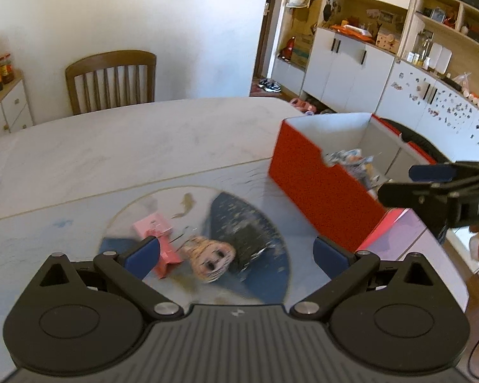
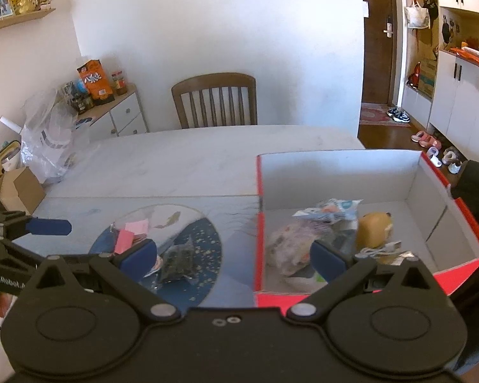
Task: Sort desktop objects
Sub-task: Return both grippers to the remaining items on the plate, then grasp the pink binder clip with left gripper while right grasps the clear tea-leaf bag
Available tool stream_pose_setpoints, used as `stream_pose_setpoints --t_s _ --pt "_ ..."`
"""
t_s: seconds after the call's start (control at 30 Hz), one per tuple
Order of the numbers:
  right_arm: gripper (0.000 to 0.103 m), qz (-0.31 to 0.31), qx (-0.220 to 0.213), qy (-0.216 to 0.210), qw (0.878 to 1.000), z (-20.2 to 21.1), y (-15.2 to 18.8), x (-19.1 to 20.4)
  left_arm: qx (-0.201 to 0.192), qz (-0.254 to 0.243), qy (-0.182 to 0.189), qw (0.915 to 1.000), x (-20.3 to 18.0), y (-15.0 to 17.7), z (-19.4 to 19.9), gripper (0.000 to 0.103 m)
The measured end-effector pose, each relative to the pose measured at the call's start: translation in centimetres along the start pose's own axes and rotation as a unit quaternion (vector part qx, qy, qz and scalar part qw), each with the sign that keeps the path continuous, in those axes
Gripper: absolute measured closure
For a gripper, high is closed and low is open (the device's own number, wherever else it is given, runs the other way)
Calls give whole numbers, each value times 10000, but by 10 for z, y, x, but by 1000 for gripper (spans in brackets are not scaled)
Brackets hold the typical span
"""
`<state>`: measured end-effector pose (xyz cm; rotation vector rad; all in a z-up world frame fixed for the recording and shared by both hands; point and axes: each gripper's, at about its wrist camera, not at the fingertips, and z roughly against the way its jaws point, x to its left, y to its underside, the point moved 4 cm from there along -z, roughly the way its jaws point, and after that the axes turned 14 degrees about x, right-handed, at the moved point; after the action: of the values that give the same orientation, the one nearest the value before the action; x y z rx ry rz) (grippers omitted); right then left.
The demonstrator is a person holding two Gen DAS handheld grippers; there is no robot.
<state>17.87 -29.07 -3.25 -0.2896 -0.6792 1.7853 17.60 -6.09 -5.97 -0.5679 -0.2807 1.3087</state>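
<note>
My left gripper (image 1: 236, 255) is open wide, low over the round picture on the table mat (image 1: 64, 223). Below and between its fingers lie a small blond doll head (image 1: 210, 261), a pink packet (image 1: 156, 239) and a dark speckled packet (image 1: 249, 233); nothing is gripped. The red box (image 1: 319, 188) stands to the right. My right gripper (image 2: 234, 257) is also open and holds nothing, hovering over the left wall of the red box (image 2: 258, 223). Inside the box lie snack packets (image 2: 303, 242), a yellow-brown plush (image 2: 375, 228) and a white cable (image 2: 383, 249). The pink packet (image 2: 131, 233) and dark packet (image 2: 178, 258) lie on the mat.
A wooden chair (image 2: 214, 99) stands behind the marble table (image 2: 175, 159). A cardboard box (image 2: 16, 188) and a clear plastic bag (image 2: 48, 140) sit at the table's left end. White cupboards (image 1: 351, 60) and shoes (image 2: 424, 138) are to the right.
</note>
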Motion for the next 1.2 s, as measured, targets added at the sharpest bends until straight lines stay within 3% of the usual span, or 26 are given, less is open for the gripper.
stream_pose_setpoints --t_s 0.23,0.57,0.87,1.2 --pt "1 95 77 24 9999 -18 1 30 117 62 -203 9997 32 15 -8 1" --pt "1 439 326 -9 9985 -58 10 66 115 -617 -529 9966 61 24 -33 0" --pt "3 667 567 216 9959 -98 22 78 329 -631 -490 9963 87 21 -68 1" --pt "11 556 767 559 9939 -135 22 70 278 -744 -469 9957 92 15 -93 1"
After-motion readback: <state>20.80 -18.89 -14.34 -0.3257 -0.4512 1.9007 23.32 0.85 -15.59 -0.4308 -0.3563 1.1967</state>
